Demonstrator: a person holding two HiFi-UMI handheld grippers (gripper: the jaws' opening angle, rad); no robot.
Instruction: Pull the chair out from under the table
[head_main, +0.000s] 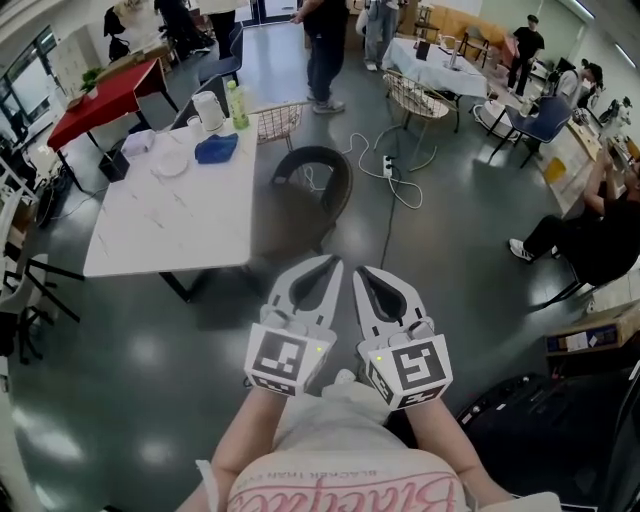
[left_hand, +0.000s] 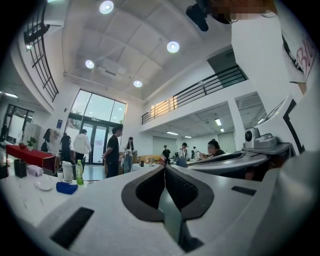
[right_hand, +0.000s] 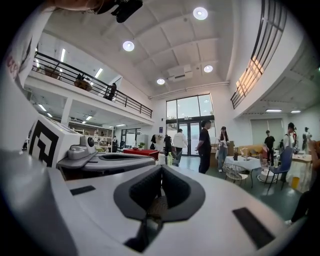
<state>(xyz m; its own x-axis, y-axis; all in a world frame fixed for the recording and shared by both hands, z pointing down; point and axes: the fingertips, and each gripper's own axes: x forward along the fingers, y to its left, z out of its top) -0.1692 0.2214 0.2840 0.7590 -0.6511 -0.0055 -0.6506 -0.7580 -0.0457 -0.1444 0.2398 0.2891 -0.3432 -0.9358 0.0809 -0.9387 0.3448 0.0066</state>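
The white left gripper (head_main: 325, 263) and the white right gripper (head_main: 362, 270) are held side by side, each with its jaws pressed together on nothing. The dark round-backed chair (head_main: 318, 178) stands just ahead of their tips, beside the white rectangular table (head_main: 170, 225), which lies ahead and to the left.

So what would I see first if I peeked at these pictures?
The left gripper and right gripper, both white, sit side by side at the bottom of the head view, jaws together and empty. Just ahead, a dark round-backed chair stands beside a white table holding a green bottle and a blue cloth.
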